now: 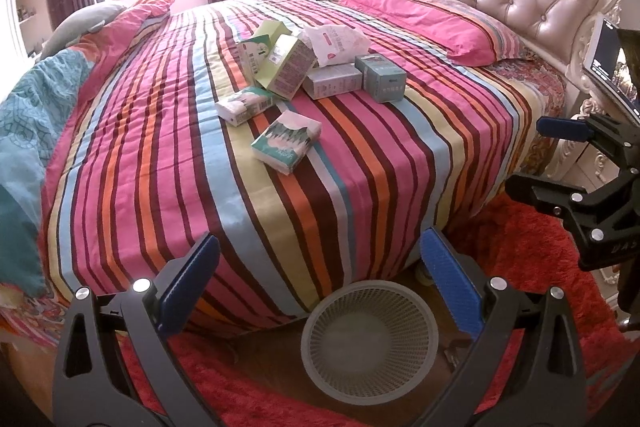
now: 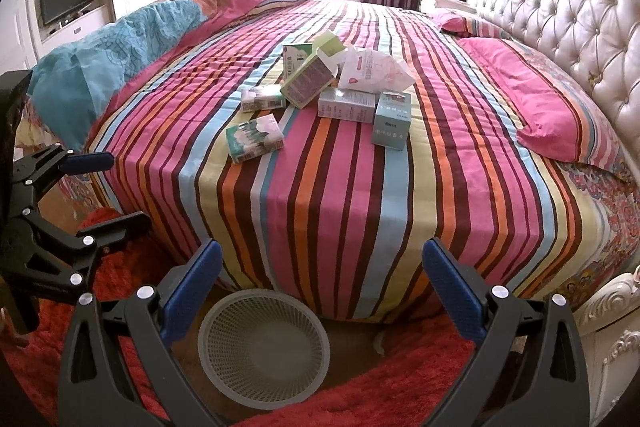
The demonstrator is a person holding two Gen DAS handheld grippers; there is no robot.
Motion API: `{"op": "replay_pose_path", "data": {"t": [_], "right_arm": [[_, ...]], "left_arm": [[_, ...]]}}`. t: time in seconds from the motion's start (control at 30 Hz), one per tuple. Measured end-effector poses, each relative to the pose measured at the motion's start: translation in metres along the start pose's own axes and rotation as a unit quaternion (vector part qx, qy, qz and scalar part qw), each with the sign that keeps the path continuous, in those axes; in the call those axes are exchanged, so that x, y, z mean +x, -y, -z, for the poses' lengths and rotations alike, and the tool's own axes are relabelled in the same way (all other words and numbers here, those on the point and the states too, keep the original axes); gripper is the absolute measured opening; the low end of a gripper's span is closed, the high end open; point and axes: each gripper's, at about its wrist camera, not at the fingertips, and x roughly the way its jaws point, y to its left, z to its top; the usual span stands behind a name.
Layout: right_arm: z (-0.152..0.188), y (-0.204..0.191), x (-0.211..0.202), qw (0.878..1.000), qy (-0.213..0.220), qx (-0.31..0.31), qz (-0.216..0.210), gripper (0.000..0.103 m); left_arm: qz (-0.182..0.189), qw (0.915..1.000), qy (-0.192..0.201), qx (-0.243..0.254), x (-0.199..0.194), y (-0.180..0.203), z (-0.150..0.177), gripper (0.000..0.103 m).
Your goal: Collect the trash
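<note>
Two tongs, the left tongs (image 1: 320, 267) and the right tongs (image 2: 322, 275), hang side by side with their jaws spread wide and nothing between them, apparently poised before a first pick. Directly below and just ahead of them stands the empty mesh bin (image 1: 370, 341) on the floor at the bed's edge, seemingly parked there so trash can drop straight in. Farther ahead, on the striped bed (image 1: 360, 187), lies the trash: nearest a tissue pack (image 1: 286, 140), beyond it a cluster of cartons (image 1: 320, 71) and a crumpled wrapper (image 1: 338, 43).
</note>
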Motion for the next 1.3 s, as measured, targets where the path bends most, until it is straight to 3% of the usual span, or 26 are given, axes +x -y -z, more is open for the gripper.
{"op": "replay_pose_path", "data": {"t": [1.3], "right_arm": [[0.007,0.011,0.01,1.0,0.003,0.021,0.021,0.096]], "left_arm": [[0.0,0.9999,-0.01,-0.004,0.013,-0.004,0.004,0.097]]}}
